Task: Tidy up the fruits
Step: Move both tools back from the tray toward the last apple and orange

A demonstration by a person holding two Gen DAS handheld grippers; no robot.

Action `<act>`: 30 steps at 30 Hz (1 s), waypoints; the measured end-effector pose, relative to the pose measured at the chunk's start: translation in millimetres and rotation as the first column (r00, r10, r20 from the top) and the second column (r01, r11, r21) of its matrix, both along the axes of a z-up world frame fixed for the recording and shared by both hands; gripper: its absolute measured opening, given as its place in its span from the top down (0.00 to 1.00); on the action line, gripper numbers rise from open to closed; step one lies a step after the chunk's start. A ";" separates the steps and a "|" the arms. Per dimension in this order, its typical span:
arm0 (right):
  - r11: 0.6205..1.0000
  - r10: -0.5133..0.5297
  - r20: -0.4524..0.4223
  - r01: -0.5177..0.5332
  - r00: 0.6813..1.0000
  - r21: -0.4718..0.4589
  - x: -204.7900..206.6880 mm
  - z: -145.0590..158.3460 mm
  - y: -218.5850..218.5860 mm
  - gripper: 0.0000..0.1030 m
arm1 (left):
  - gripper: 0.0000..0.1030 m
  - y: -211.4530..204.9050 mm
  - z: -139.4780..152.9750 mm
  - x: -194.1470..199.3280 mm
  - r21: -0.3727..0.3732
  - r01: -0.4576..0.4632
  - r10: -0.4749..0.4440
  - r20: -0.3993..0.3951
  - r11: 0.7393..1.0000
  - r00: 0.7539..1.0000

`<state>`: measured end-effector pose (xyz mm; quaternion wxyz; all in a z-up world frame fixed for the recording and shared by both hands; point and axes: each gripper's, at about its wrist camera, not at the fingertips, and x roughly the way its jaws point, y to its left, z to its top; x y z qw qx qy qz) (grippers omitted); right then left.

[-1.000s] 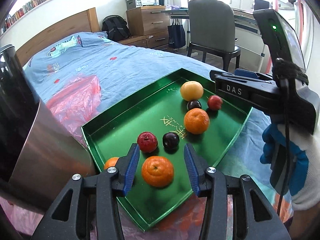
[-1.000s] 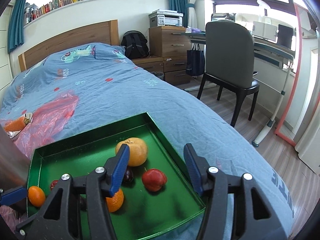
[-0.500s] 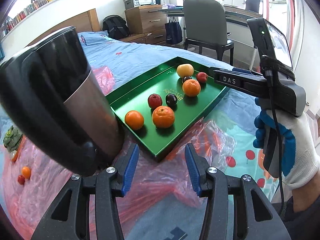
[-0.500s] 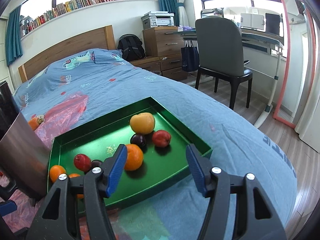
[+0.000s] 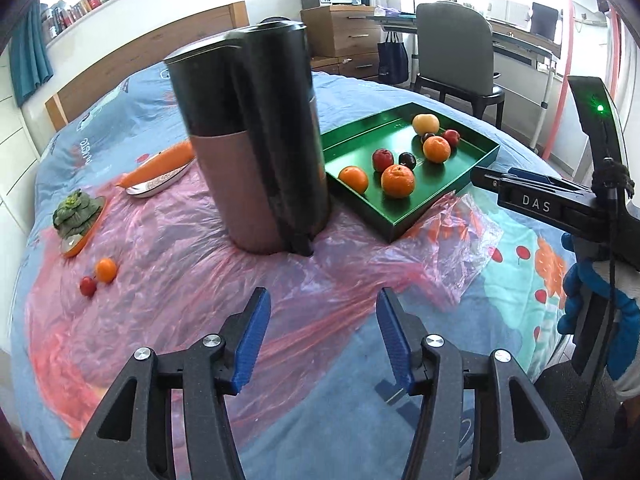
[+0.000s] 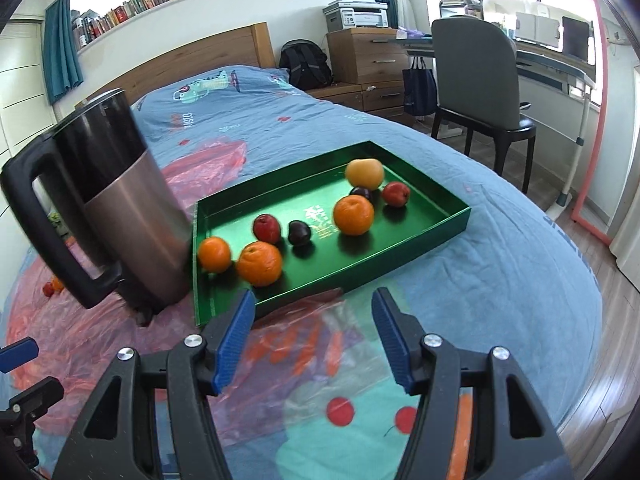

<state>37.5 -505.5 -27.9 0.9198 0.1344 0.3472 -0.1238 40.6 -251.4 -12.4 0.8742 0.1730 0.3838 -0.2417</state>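
Observation:
A green tray (image 5: 476, 174) (image 6: 420, 236) lies on the bed and holds several fruits: oranges (image 5: 397, 181) (image 6: 259, 263), a red apple (image 5: 382, 159) (image 6: 267, 228), dark plums (image 6: 299, 233) and a yellow fruit (image 6: 364, 173). A small orange (image 5: 105, 270) and a red fruit (image 5: 87, 286) lie loose on the pink plastic at the left. My left gripper (image 5: 320, 332) hangs over the plastic in front of the kettle, its jaws opening with nothing between them. My right gripper (image 6: 314, 338) is open and empty, just short of the tray's near edge.
A tall steel and black kettle (image 5: 256, 140) (image 6: 116, 208) stands left of the tray. A carrot (image 5: 160, 162) on a dish and a leafy vegetable (image 5: 76, 210) on a plate sit at the far left. Beyond the bed are a chair (image 6: 476, 76) and a desk.
Both grippers have drawn back from the tray, which now lies farther off. The kettle and loose fruits came into the left wrist view. The left jaws have widened.

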 end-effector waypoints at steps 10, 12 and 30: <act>0.985 0.170 -0.048 -0.169 0.984 0.021 -22.8 11.1 102.1 0.10 | 0.49 80.9 11.3 -31.5 -0.014 -0.100 0.100 0.020 0.995 0.995; 0.980 0.197 -0.056 -0.196 0.979 0.025 -27.1 12.6 117.7 0.10 | 0.49 97.0 12.8 -36.9 -0.019 -0.120 0.120 0.024 0.993 0.992; 0.933 0.358 -0.102 -0.359 0.928 0.002 -43.0 35.5 225.5 0.10 | 0.49 194.7 15.8 -55.2 -0.111 -0.245 0.248 0.009 0.963 0.969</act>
